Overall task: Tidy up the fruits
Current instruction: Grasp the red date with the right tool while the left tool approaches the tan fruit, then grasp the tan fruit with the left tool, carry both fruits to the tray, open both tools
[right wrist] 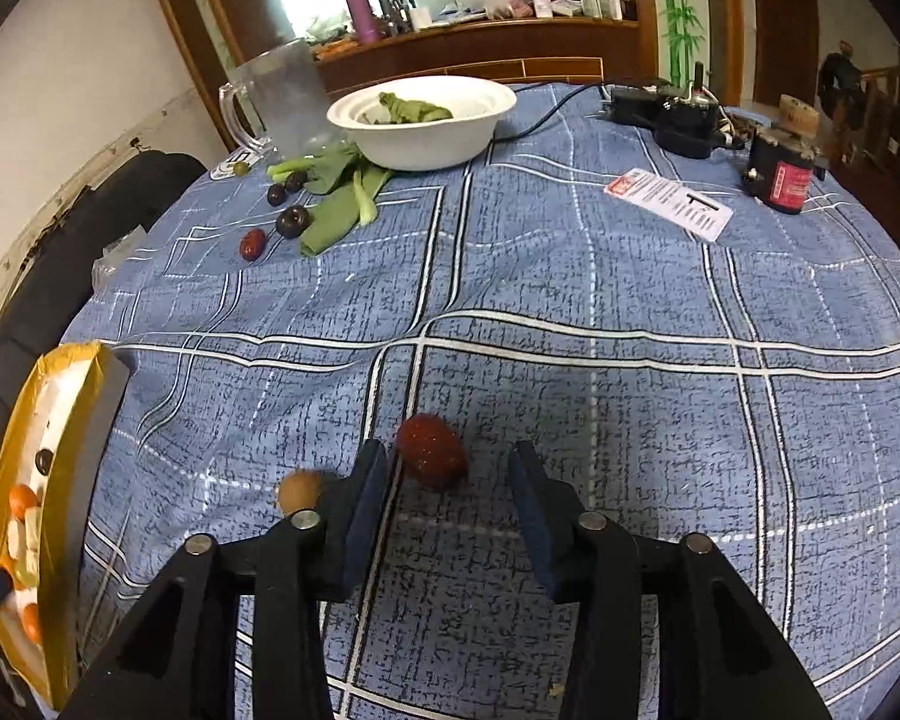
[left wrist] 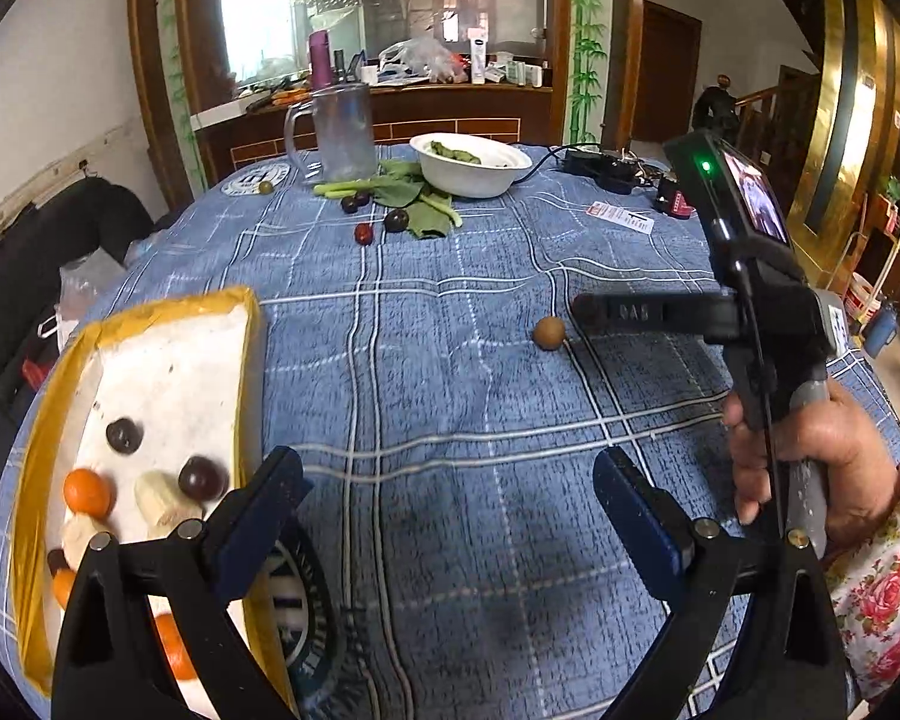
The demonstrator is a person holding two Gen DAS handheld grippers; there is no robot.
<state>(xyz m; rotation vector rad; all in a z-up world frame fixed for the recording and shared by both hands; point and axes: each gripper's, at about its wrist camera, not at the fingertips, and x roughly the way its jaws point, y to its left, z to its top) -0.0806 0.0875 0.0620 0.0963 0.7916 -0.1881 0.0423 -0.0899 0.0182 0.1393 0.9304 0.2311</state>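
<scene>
In the left view, the left gripper (left wrist: 450, 486) hangs over bare blue tabletop (left wrist: 480, 360) with its jaws wide apart, holding nothing. The box (left wrist: 252, 360) of fruit sits just beside its left finger. A brown fruit (left wrist: 549, 333) lies ahead, near the tip of the other tool. In the right view, the right gripper (right wrist: 450, 480) has jaws apart with nothing pressed between them. A red fruit (right wrist: 432, 450) lies by its left finger. Lots of open cloth lies ahead.

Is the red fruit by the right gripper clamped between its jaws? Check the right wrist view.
No: the red fruit lies on the blue tablecloth ahead of the right gripper, with neither jaw touching it.
</scene>
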